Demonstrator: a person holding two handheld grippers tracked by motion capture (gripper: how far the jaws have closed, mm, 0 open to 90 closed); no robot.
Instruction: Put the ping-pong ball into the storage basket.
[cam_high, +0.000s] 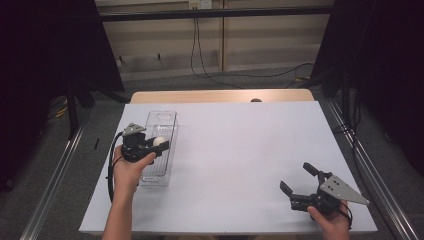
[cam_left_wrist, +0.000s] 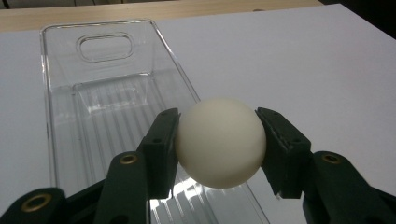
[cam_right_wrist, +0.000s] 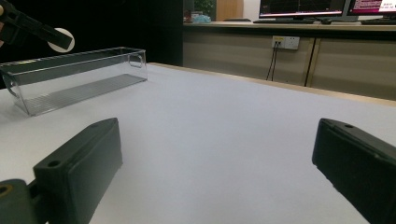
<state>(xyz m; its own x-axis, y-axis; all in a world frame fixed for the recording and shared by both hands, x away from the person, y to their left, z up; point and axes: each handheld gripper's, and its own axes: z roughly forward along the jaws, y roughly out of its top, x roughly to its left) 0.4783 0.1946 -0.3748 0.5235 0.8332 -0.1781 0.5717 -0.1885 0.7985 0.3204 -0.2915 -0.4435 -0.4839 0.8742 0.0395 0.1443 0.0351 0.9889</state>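
My left gripper (cam_high: 159, 143) is shut on a white ball (cam_left_wrist: 220, 142), its two pads pressing the ball's sides. It holds the ball above a long clear plastic bin (cam_high: 161, 145) on the left of the white table; the ball (cam_high: 158, 141) hangs over the bin's right wall. From the right gripper view the ball (cam_right_wrist: 61, 39) sits above the bin (cam_right_wrist: 74, 77) at the far left. My right gripper (cam_high: 298, 179) rests near the front right of the table, jaws wide apart with nothing between them.
The white sheet (cam_high: 240, 150) covers the wooden table, whose bare far edge (cam_high: 220, 96) shows beyond it. Metal rails run down both sides. Cables hang on the back wall (cam_high: 200, 45). A desk with monitors (cam_right_wrist: 303, 9) stands behind.
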